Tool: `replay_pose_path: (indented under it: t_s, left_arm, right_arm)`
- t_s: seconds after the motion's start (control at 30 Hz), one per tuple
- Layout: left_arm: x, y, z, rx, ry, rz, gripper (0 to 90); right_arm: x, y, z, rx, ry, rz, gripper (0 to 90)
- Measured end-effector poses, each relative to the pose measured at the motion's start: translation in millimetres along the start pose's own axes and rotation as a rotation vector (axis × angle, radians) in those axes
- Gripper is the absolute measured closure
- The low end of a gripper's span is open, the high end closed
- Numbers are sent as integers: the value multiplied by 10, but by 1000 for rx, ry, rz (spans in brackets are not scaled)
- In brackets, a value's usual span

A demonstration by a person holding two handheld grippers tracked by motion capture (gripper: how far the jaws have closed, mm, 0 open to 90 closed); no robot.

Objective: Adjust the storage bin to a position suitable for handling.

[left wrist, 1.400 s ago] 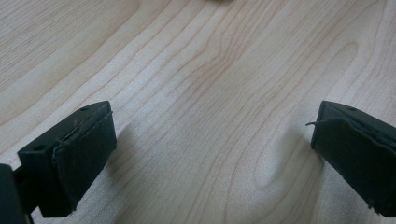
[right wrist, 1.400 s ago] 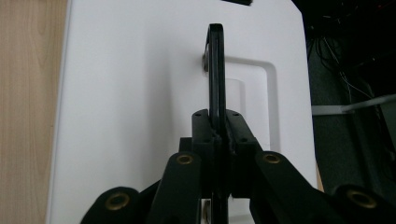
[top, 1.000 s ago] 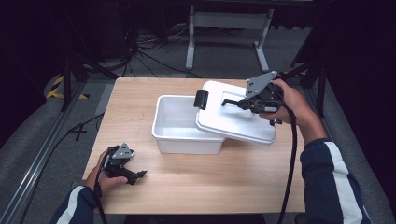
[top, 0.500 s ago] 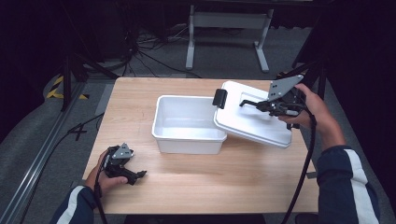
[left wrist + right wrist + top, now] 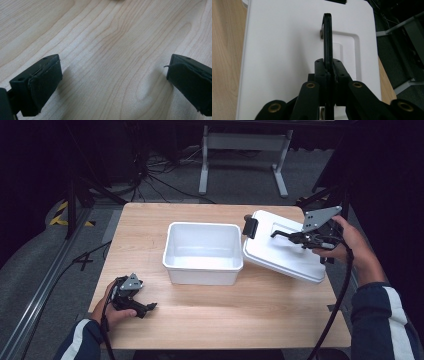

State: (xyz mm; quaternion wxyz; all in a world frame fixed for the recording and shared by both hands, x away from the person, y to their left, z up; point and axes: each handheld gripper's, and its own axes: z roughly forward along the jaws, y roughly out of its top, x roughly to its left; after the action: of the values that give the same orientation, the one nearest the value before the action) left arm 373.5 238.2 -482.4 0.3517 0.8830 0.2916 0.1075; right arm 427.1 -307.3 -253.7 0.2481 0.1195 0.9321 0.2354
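The right tongs (image 5: 292,237) are pinched on the thin black handle (image 5: 327,37) of the flat white rectangular plastic lid (image 5: 282,252). In the right gripper view the two jaws are pressed tight on either side of that upright black bar, with the white lid surface spreading out below and behind it. In the high view the lid hangs tilted at the right side of the light wooden table (image 5: 225,320): its left edge, carrying a black latch clip (image 5: 249,227), stands higher and sits just beside the right rim of the open white rectangular plastic box (image 5: 202,252), while its right part slopes down toward the table's right edge. Whether the lid's lower edge touches the wood is hard to judge from this angle; it looks close to the surface, perhaps resting on it. The person's right hand (image 5: 347,242) grips the tool body, and a dark sleeve with a white stripe comes in from the lower right.

The box stands upright near the middle of the table with its inside bare.

The left tongs (image 5: 145,308) lie low at the near left corner of the table, well apart from the box, held by the person's left hand (image 5: 112,307). In the left gripper view their jaws are spread wide, with bare wood grain between them.
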Motion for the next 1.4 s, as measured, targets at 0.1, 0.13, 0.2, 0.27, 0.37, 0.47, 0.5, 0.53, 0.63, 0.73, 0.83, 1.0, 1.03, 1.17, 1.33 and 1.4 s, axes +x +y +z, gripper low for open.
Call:
replay_pose_path:
  t_s: [0.1, 0.13, 0.2, 0.27, 0.37, 0.47, 0.5, 0.53, 0.63, 0.73, 0.83, 1.0, 1.03, 1.17, 1.33, 1.4]
  left_arm:
    - [1, 0, 0, 0, 0, 1, 5]
    - [0, 0, 1, -1, 0, 0, 6]
    - [0, -1, 1, -2, 0, 0, 5]
    - [-2, -2, 5, -6, 2, -2, 5]
    - [0, 0, 0, 0, 0, -1, 5]
    - [-1, -1, 2, -2, 0, -2, 5]
    - [-1, -1, 2, -2, 0, -2, 5]
    - [-2, -2, 5, -6, 3, -2, 5]
    - [-1, -1, 4, -4, 3, -1, 5]
    - [0, 0, 0, 0, 0, -1, 5]
    - [0, 0, 1, -1, 0, -1, 5]
    - [0, 0, 0, -1, 0, 0, 5]
    - [0, 0, 0, -1, 0, 0, 5]
    - [-1, -1, 3, -3, 2, -1, 5]
    - [0, 0, 0, 0, 0, 0, 5]
    - [-1, -1, 4, -4, 2, -1, 5]
  right_arm:
    - [-9, -70, 1, -1, 2, 16, 847]
    - [-11, -94, 4, 0, 1, 19, 847]
    - [-19, -151, 16, 2, 3, 33, 846]
    - [-28, -211, 34, 9, -3, 47, 847]
    - [-36, -293, 77, 19, 4, 65, 847]
    - [-34, -363, 146, 32, 5, 78, 847]
    - [-33, -383, 173, 35, 5, 84, 847]
    - [-33, -406, 205, 43, 8, 91, 847]
    - [-29, -444, 288, 54, 16, 96, 847]
    - [-19, -474, 381, 70, 26, 102, 846]
    - [-15, -496, 473, 76, 31, 104, 847]
    - [-6, -520, 639, 95, 49, 111, 847]
    - [-6, -520, 639, 95, 49, 111, 847]
    - [-4, -545, 761, 110, 68, 117, 847]
    - [-13, -585, 913, 123, 73, 134, 847]
    - [-23, -610, 983, 132, 84, 146, 847]
